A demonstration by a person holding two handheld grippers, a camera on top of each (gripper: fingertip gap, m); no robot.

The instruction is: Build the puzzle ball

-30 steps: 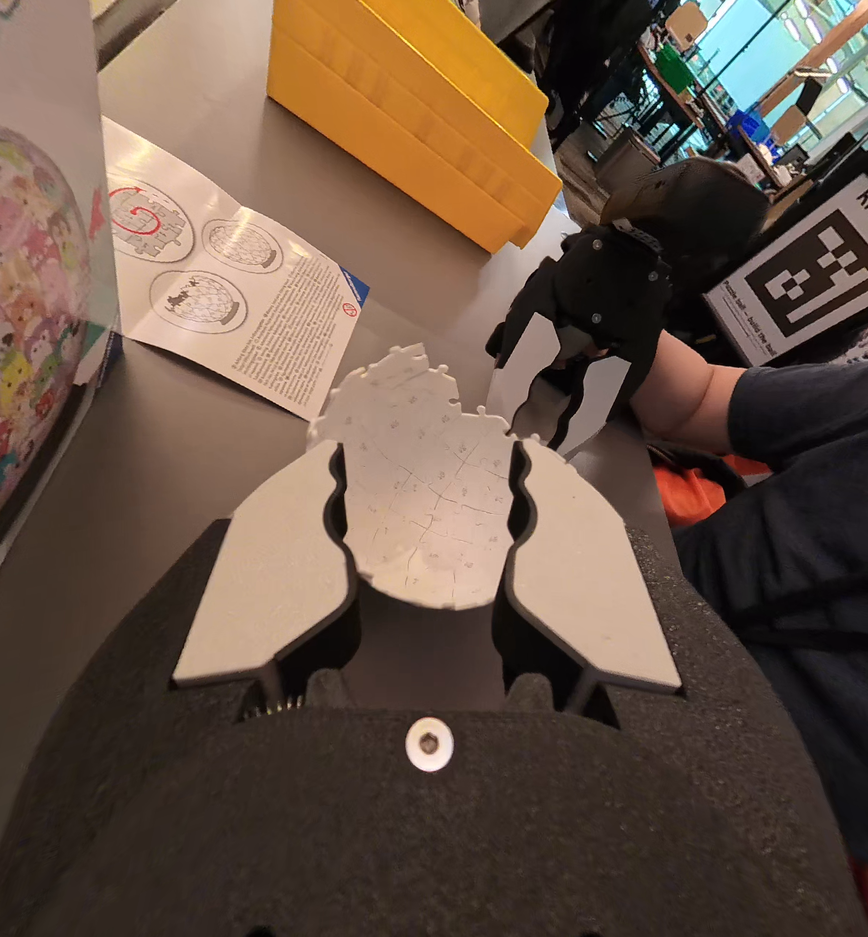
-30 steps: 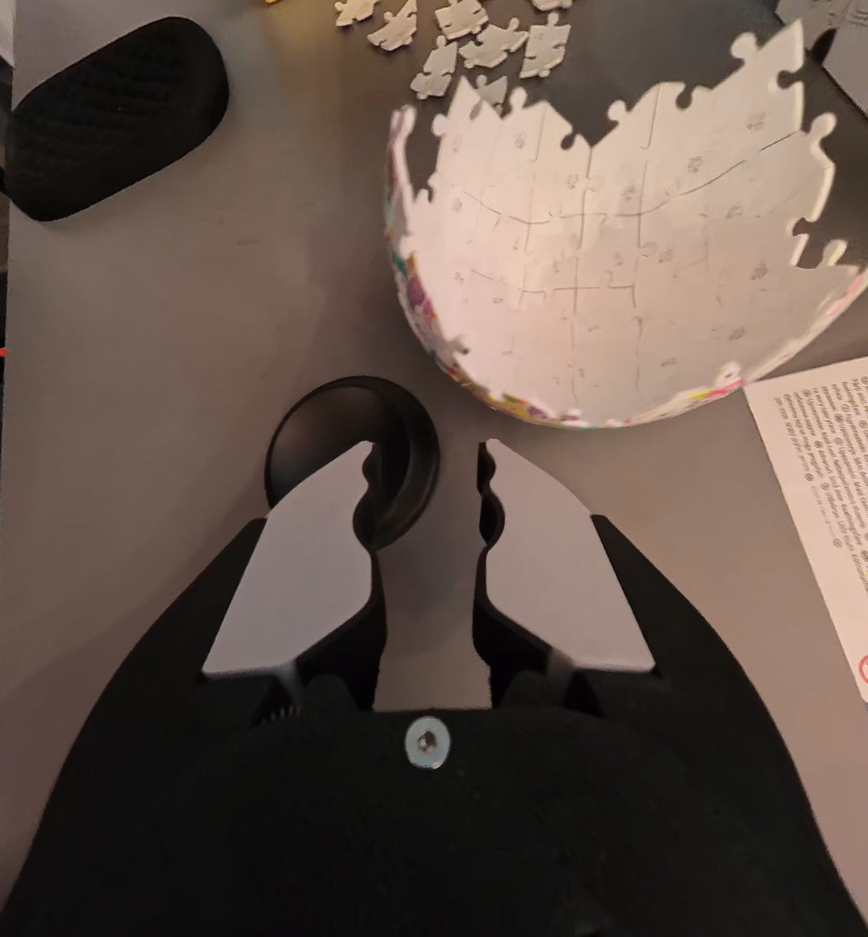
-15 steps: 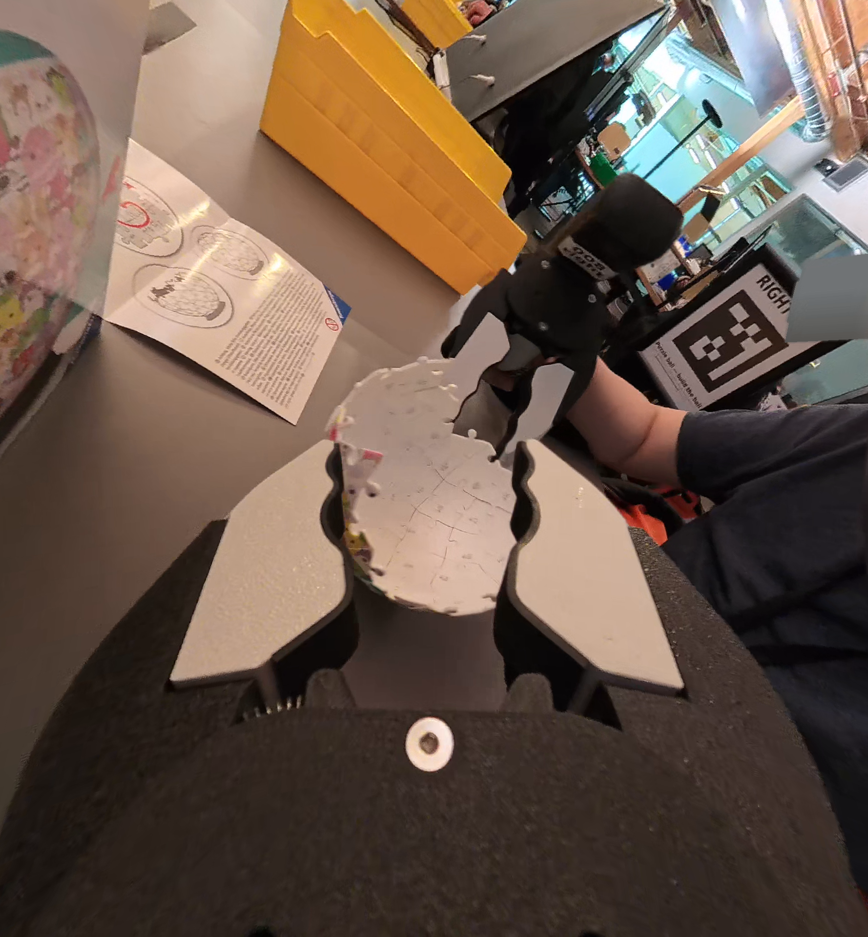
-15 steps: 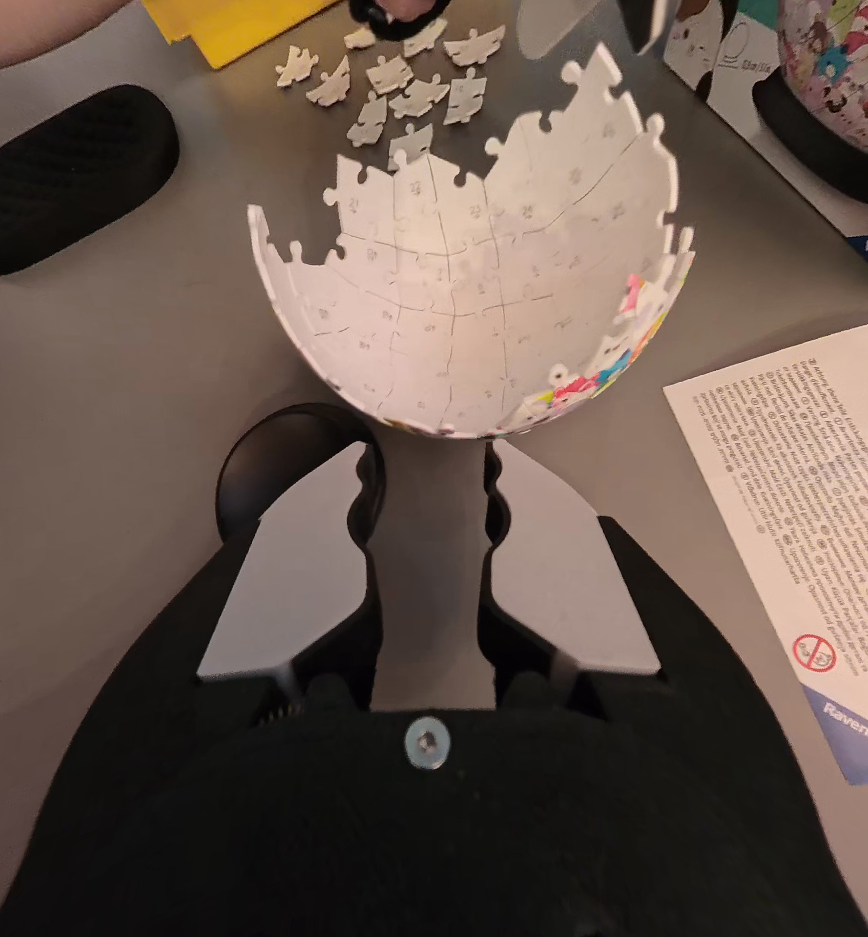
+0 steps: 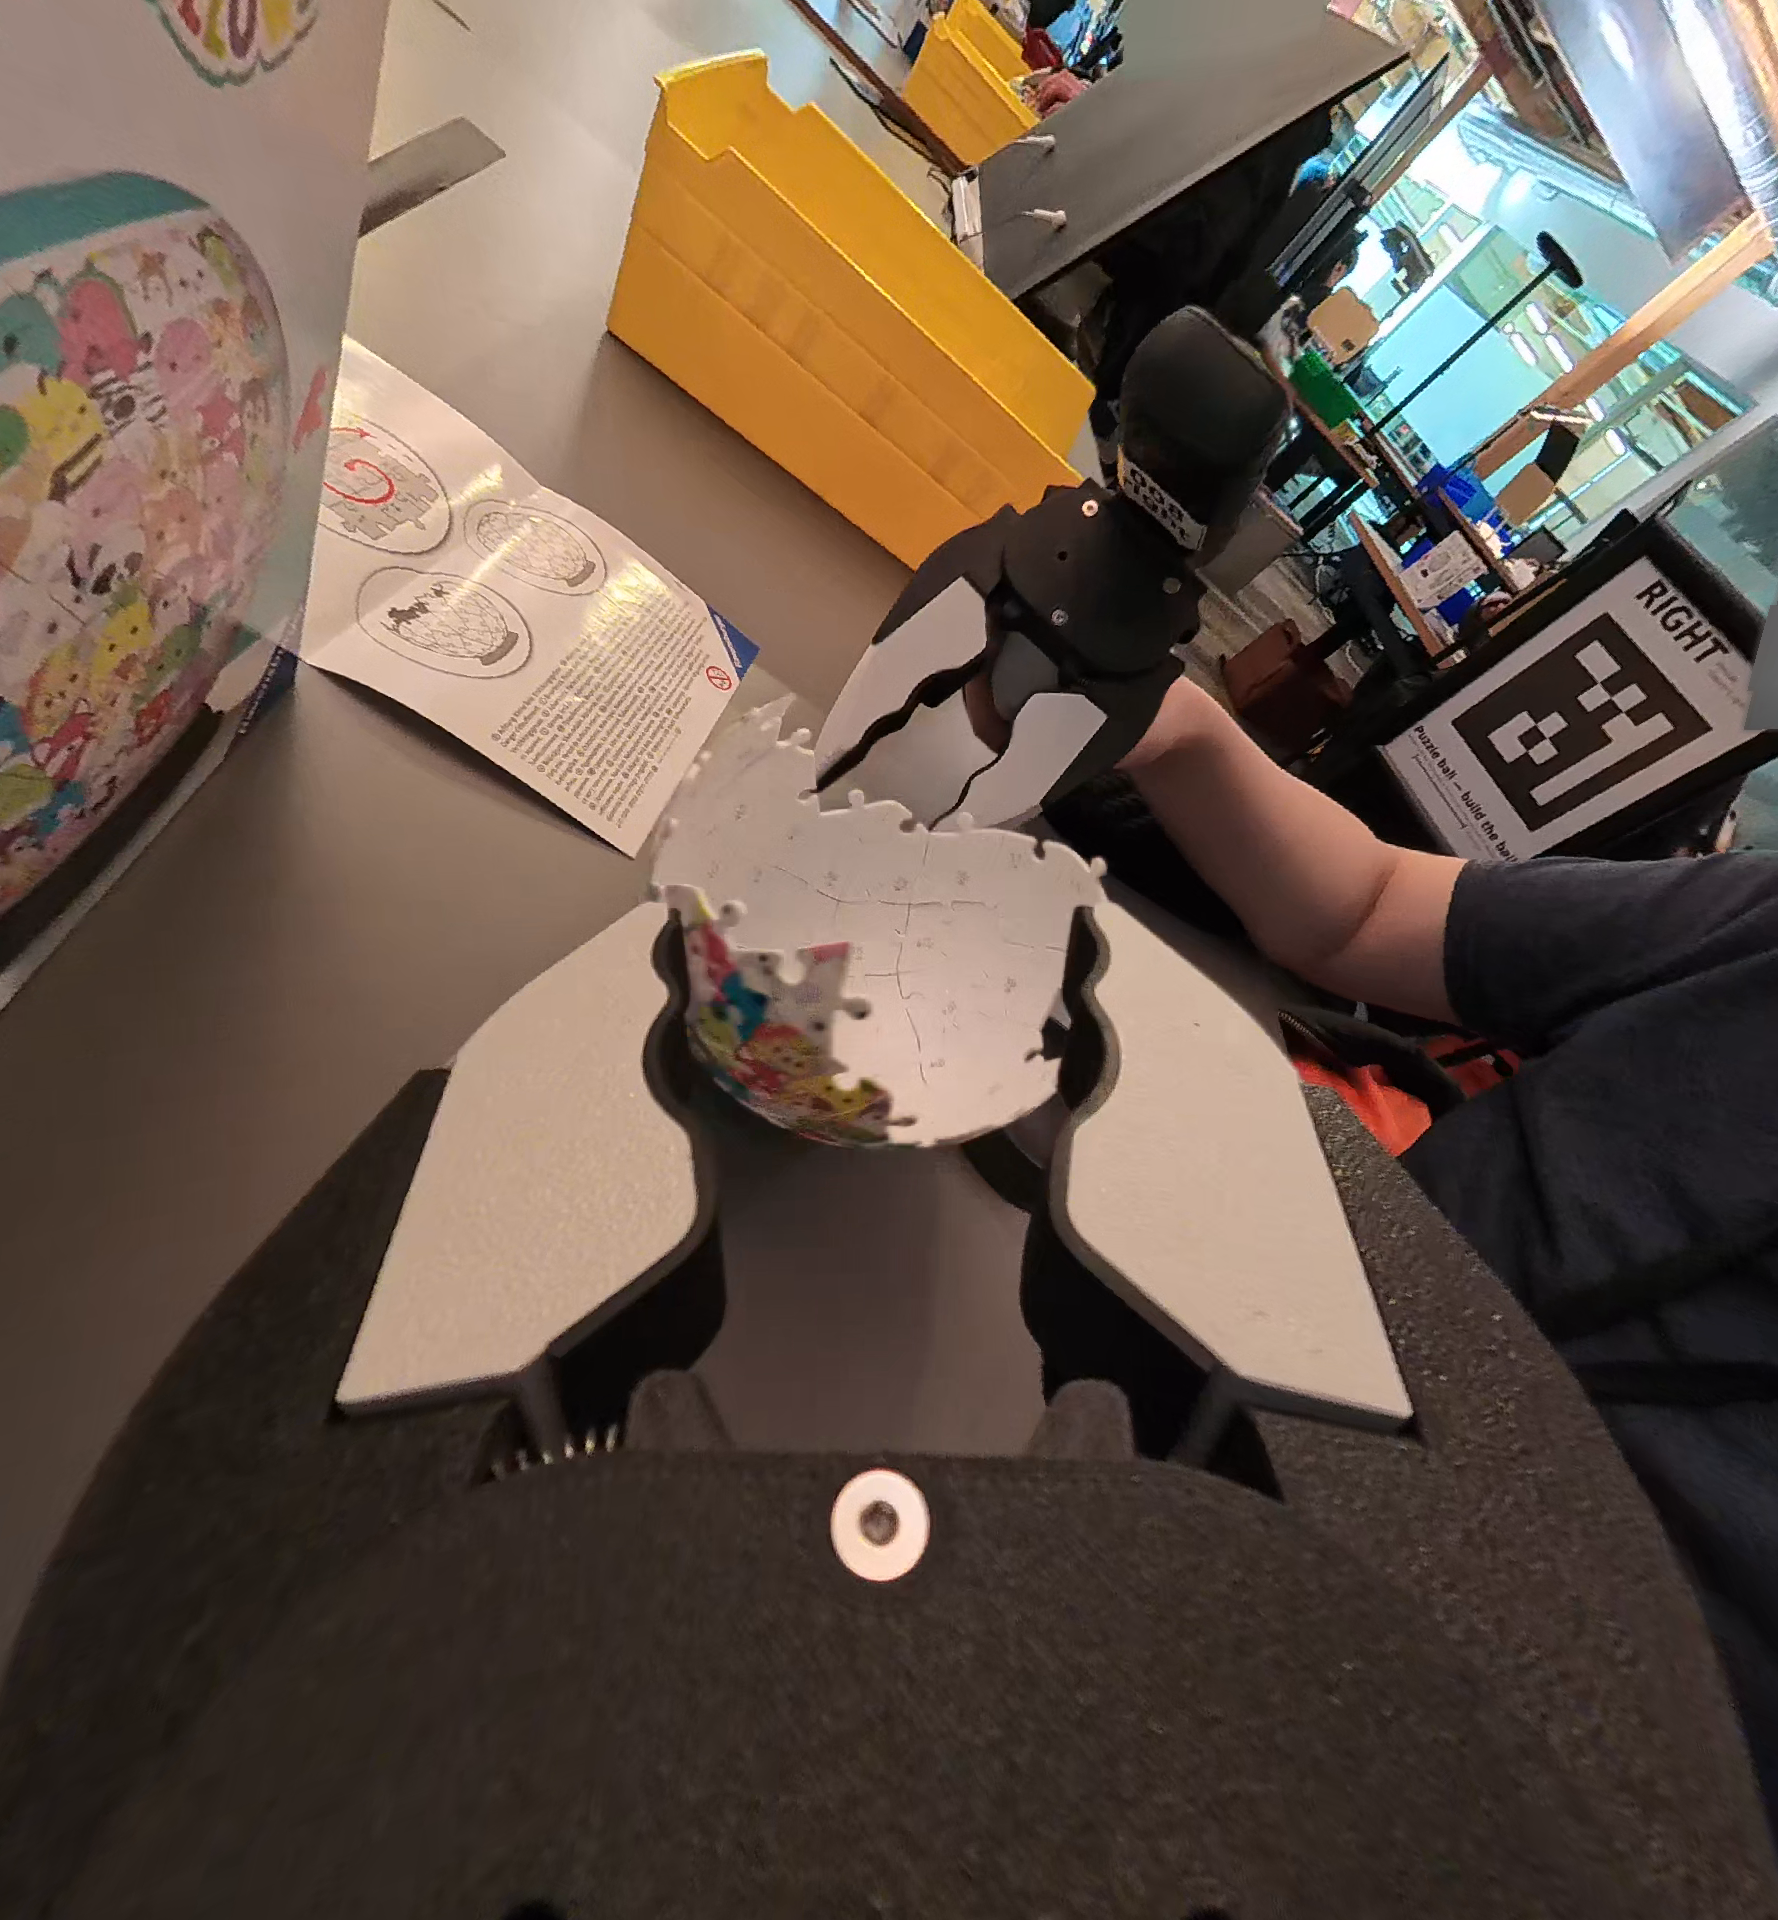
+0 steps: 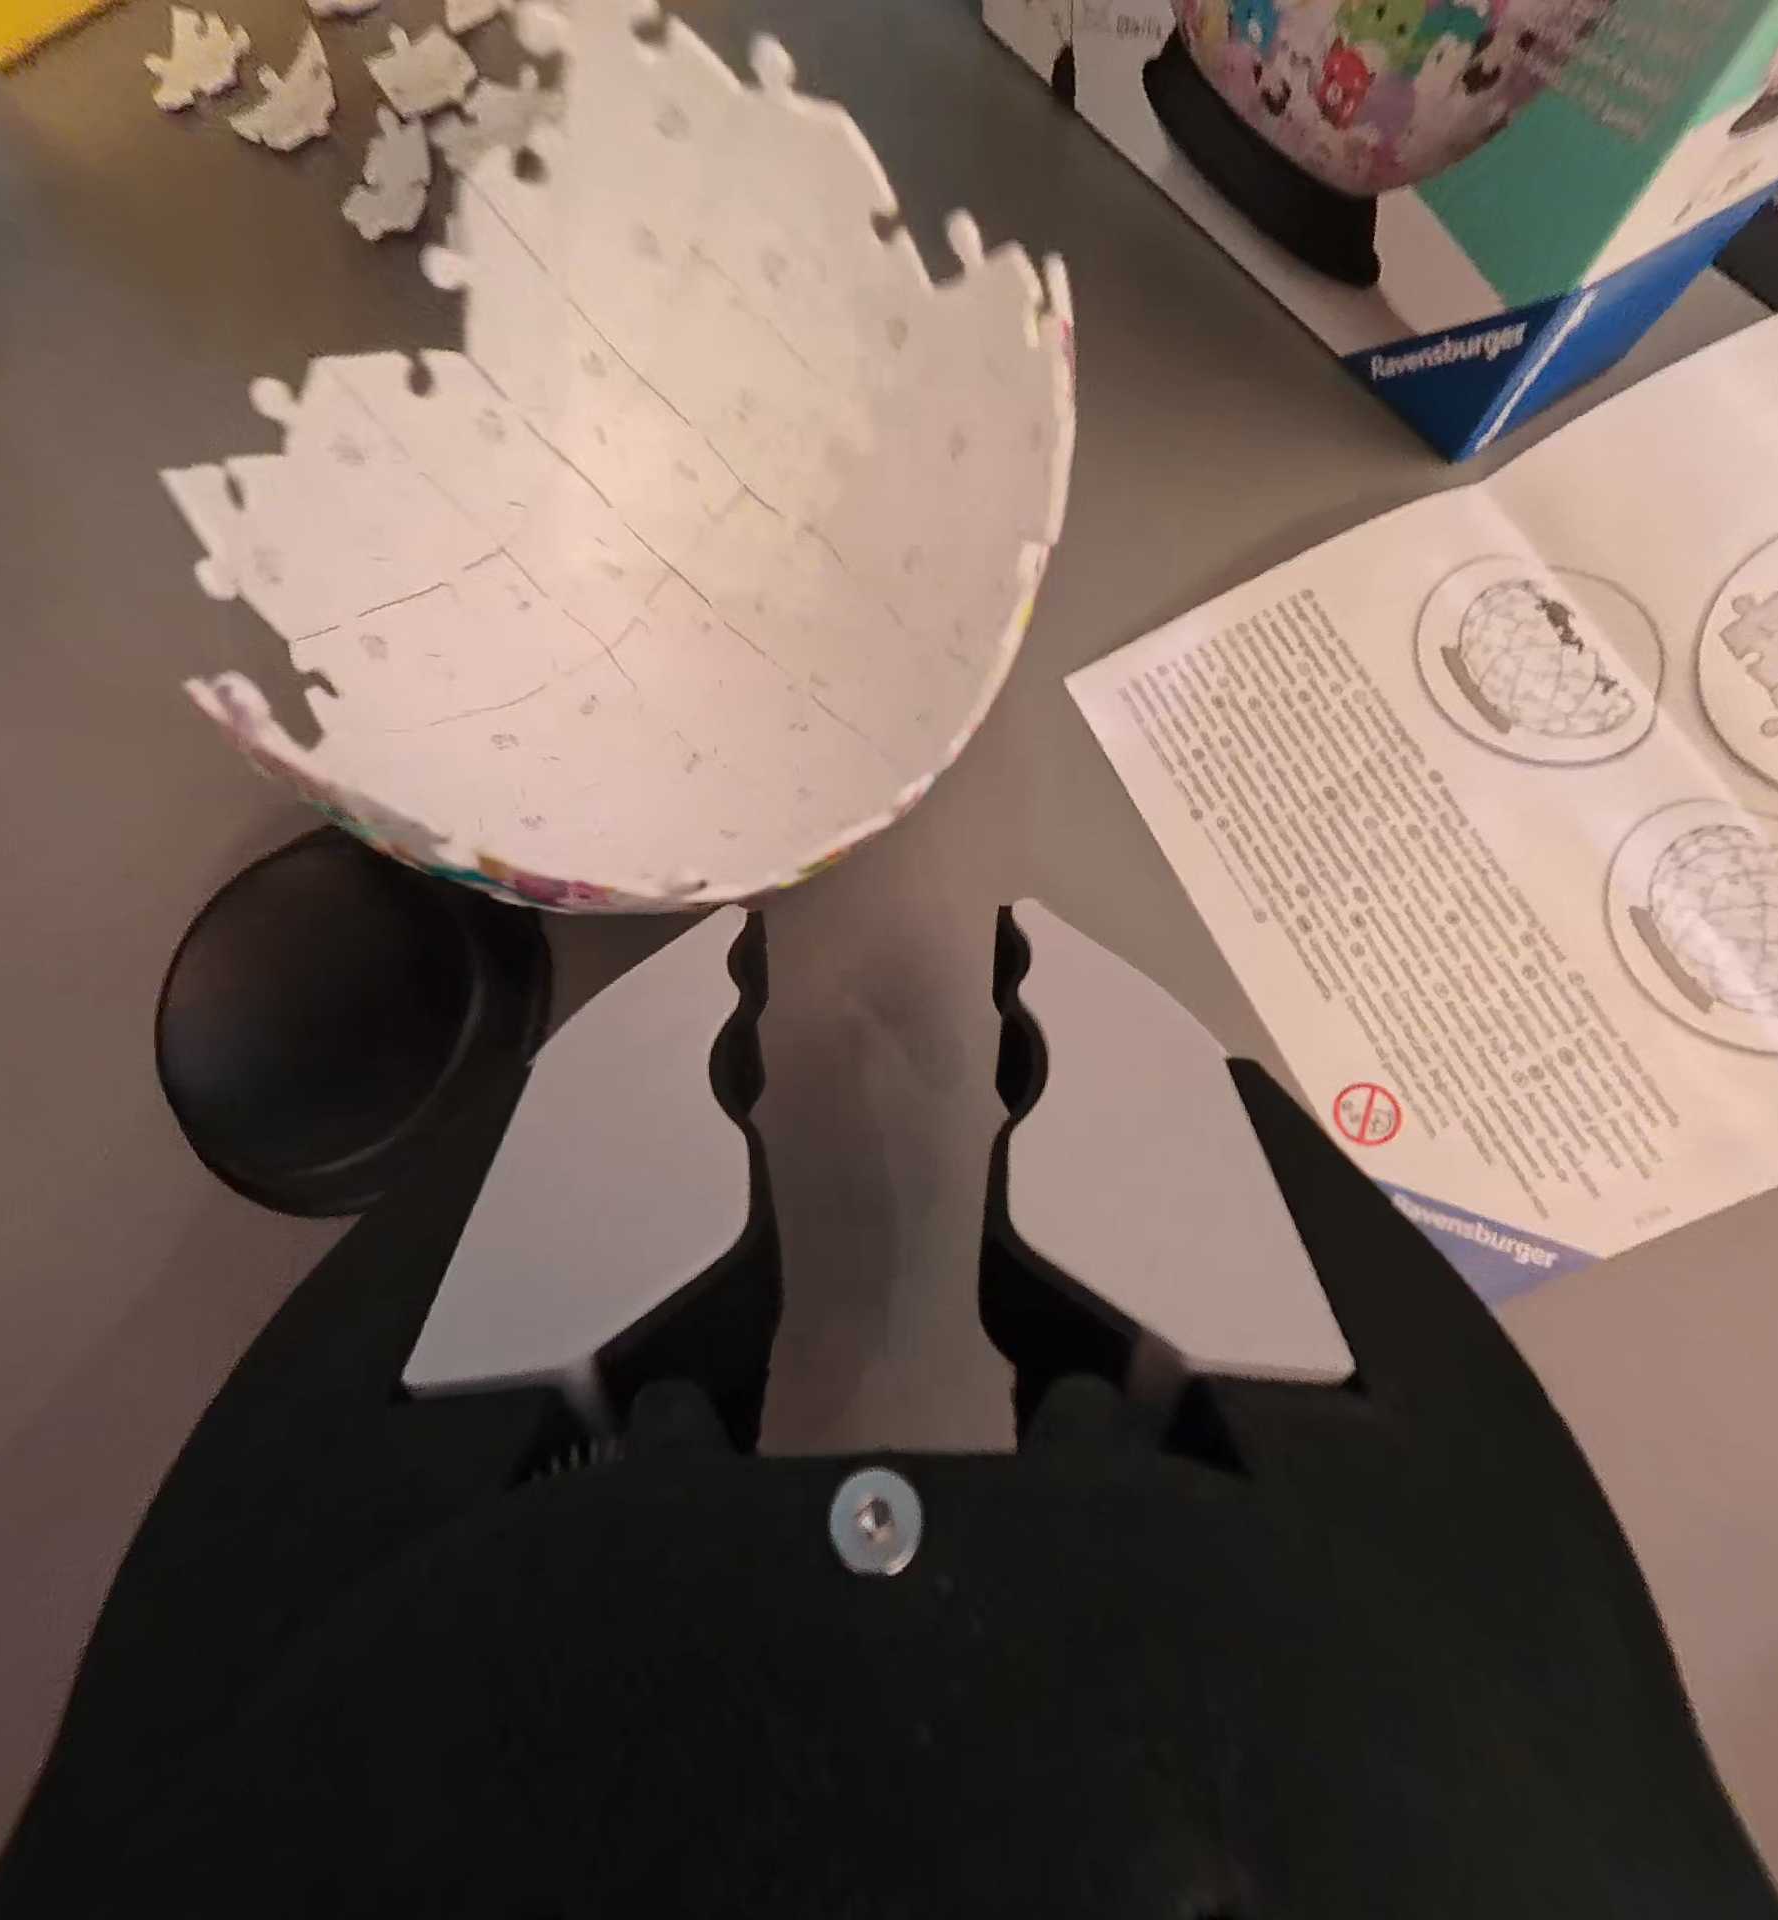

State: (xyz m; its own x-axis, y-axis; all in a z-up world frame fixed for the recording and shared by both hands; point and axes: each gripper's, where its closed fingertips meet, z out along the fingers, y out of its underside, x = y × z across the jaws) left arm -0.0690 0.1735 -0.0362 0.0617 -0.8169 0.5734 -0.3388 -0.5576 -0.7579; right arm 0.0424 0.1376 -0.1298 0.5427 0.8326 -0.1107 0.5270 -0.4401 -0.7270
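Shell half [image 5: 926,997] of puzzle ball clamped between fingers of left claw [image 5: 869,1023], lifted clear of counter [image 5: 241,987], white inner face turned up and toward right claw [image 5: 911,774]. Probably held so to present jagged open rim for next piece; printed outer face visible only at lower left edge. Left claw tilted, counter slanting across its view, wrist apparently rolled to angle the bowl.

Right claw [image 6: 874,925] parted, nothing between fingers, tips just beside lower rim of shell [image 6: 656,582], not clearly touching. Seen from left wrist, pointed steeply down at far rim, forearm [image 5: 1311,894] reaching in from the right.

Black stand [image 6: 345,1029] on counter just below and left of shell, unused; likely waiting for finished ball. Loose pieces [image 6: 324,94] well beyond, near top edge. Instruction sheet [image 6: 1508,790] flat to the right, box [image 6: 1550,187] behind it. Yellow bin [image 5: 823,343] farther back.

Judgement: build roughly half done; right claw yet to fetch a piece.
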